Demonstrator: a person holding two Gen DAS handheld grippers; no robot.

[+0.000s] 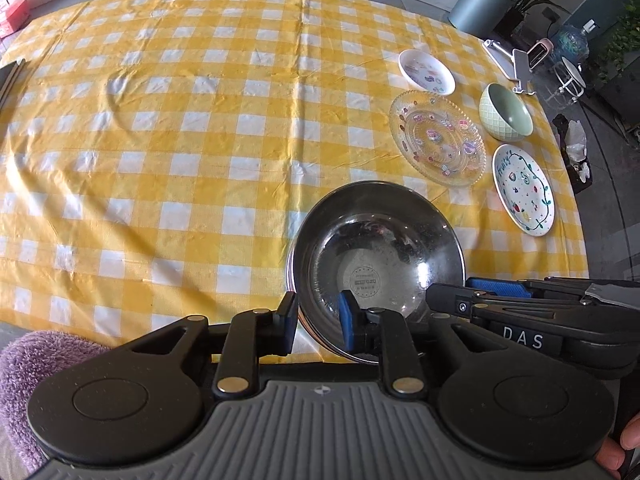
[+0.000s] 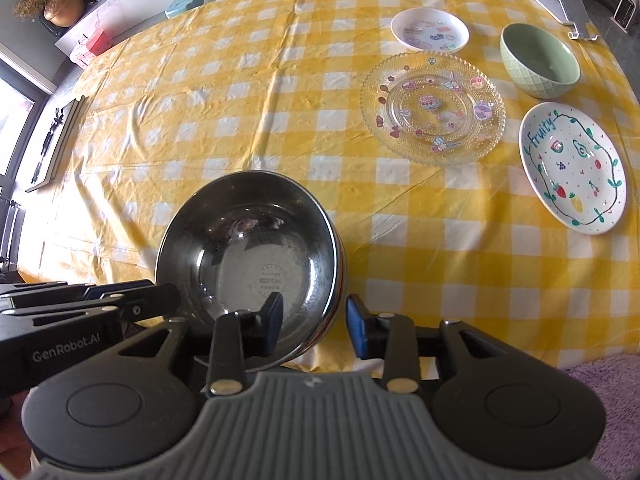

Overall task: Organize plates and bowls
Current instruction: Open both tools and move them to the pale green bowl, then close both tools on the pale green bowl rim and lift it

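1. The steel bowl (image 1: 376, 268) sits on the checked cloth (image 1: 180, 128) at the near edge of the table, right in front of both grippers.
2. The left gripper (image 1: 318, 322) straddles the bowl's near-left rim: one pad outside the wall, one inside. The pads stand a little apart and do not seem to press the rim, so I judge it released, not clamped.
3. The right gripper (image 2: 314, 326) straddles the near-right rim in the same way. Its outer pad stands clear of the wall with cloth showing between, so the jaws are apart and nothing is held.
4. Both hands are about equally near the bowl, one on each side of its near rim.
5. The other dishes lie far and to the right: a glass plate (image 2: 432, 108), a small white dish (image 2: 430, 30) beyond it, a green bowl (image 2: 538, 60) and a fruit plate (image 2: 572, 168) further right.
6. The right gripper is the nearer one to that group. The fruit plate lies closest, ahead and to the right of it.
7. A round bowl has no long axis, so any rim point serves for a grip.
8. My guess: the steel bowl looks placed, and a reach far-right comes next.
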